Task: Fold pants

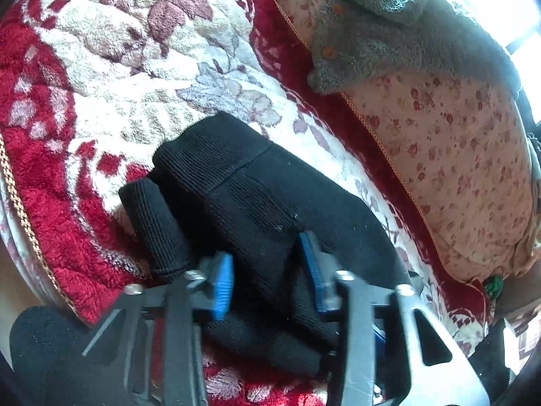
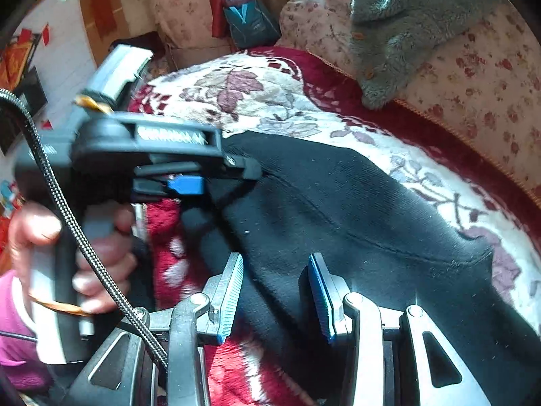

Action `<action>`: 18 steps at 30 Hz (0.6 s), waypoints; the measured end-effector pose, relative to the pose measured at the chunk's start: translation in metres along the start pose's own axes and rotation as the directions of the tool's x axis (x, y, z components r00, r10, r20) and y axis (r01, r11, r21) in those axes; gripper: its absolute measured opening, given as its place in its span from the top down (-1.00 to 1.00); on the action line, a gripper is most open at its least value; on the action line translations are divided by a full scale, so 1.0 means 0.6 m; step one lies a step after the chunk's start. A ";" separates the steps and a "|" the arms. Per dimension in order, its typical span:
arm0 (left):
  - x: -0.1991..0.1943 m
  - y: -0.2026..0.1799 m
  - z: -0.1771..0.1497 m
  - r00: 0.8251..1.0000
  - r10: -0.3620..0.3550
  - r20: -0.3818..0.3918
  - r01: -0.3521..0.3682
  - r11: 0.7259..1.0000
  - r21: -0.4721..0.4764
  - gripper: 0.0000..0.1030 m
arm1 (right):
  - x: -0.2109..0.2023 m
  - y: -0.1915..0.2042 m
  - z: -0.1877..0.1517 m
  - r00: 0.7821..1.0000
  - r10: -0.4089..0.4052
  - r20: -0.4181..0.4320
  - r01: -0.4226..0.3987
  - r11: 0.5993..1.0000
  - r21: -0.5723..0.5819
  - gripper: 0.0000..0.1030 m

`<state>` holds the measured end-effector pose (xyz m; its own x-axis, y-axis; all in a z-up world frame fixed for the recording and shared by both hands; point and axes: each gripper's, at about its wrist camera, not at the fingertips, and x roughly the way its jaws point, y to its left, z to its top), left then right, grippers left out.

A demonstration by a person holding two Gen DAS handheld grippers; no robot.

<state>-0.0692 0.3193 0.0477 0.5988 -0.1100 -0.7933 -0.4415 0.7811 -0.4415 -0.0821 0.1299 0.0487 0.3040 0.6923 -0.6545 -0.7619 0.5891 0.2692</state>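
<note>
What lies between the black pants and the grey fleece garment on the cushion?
In the right wrist view, only the floral red-and-cream blanket separates the black pants from the grey fleece garment on the cushion.

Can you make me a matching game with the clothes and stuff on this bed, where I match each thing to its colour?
Things:
1. pants
2. fluffy sweater
3. blanket
4. pads on the right tool

Colours:
A. grey
B. red and cream with flowers
C. blue
D. black

Pairs: 1-D, 2-A, 3-B, 4-C
</note>
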 end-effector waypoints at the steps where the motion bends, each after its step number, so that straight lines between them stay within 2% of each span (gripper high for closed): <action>1: -0.004 -0.002 0.001 1.000 -0.001 0.006 0.001 1.000 0.002 0.57 | 0.001 0.001 0.001 1.000 -0.003 0.001 0.003 1.000 -0.002 0.25; 4: -0.022 -0.009 0.001 0.999 -0.010 0.036 0.009 1.000 0.026 0.69 | 0.004 0.009 0.002 1.000 -0.020 0.005 0.020 0.999 -0.035 0.18; 7: -0.041 -0.018 0.001 0.998 -0.025 0.063 0.022 0.998 0.054 0.74 | 0.011 0.020 0.000 0.997 -0.068 0.028 0.071 0.991 -0.114 0.16; 8: -0.047 -0.021 0.000 0.997 -0.024 0.074 0.018 0.997 0.069 0.74 | 0.013 0.020 0.000 0.997 -0.074 0.036 0.078 0.989 -0.123 0.21; 11: -0.050 -0.021 -0.001 0.997 -0.012 0.081 0.005 0.996 0.085 0.77 | 0.015 0.005 0.009 0.999 -0.035 0.040 0.038 0.996 -0.075 0.73; 12: -0.050 -0.019 -0.001 0.997 -0.011 0.080 0.005 0.997 0.083 0.77 | 0.013 0.000 0.012 0.999 -0.014 0.042 0.016 0.999 -0.049 0.80; 14: -0.055 -0.012 -0.001 0.997 -0.013 0.082 0.007 0.997 0.078 0.77 | 0.006 -0.004 0.020 0.999 0.016 0.046 -0.016 1.000 -0.016 0.84; 18: -0.077 0.006 -0.011 0.996 -0.019 0.090 0.012 0.997 0.078 0.77 | -0.018 0.016 0.023 0.997 0.063 0.054 -0.061 0.998 -0.023 0.84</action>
<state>-0.1029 0.3230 0.0800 0.6648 -0.0689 -0.7438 -0.3810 0.8252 -0.4170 -0.0844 0.1337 0.0684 0.2858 0.7492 -0.5975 -0.7920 0.5357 0.2928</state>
